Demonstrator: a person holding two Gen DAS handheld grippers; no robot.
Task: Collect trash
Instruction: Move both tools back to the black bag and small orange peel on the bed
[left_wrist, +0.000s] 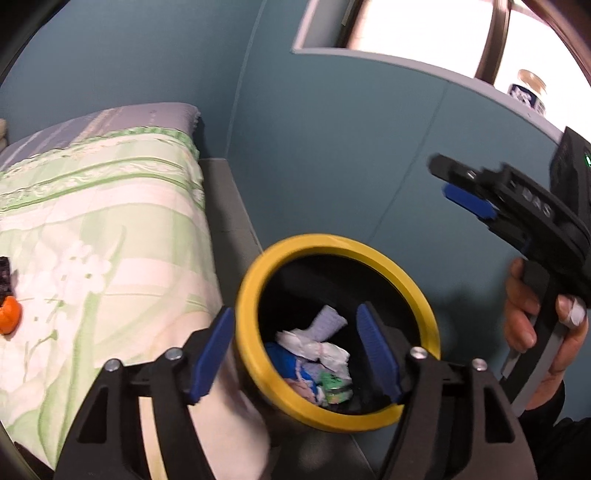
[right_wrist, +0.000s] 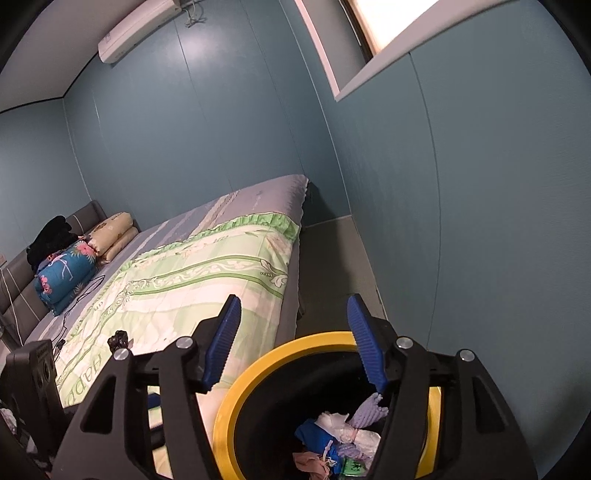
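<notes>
A black trash bin with a yellow rim (left_wrist: 413, 288) stands on the floor beside the bed; it also shows in the right wrist view (right_wrist: 236, 402). Inside lie crumpled white paper (left_wrist: 317, 349), blue, pink and green scraps (left_wrist: 334, 391) and a lilac piece (right_wrist: 369, 410). My left gripper (left_wrist: 295, 347) is open and empty just above the bin's near rim. My right gripper (right_wrist: 295, 339) is open and empty above the bin; it shows from the side in the left wrist view (left_wrist: 461, 184). An orange item (left_wrist: 9, 314) and a dark scrap (left_wrist: 5, 277) lie on the quilt; the dark scrap also shows in the right wrist view (right_wrist: 119, 339).
The bed with a green floral quilt (right_wrist: 177, 295) fills the left. Pillows and folded bedding (right_wrist: 74, 258) lie at its head, with a black cable (right_wrist: 74, 306). Blue walls close the right side, leaving a narrow floor strip (right_wrist: 332, 266). A jar (left_wrist: 528, 88) stands on the window sill.
</notes>
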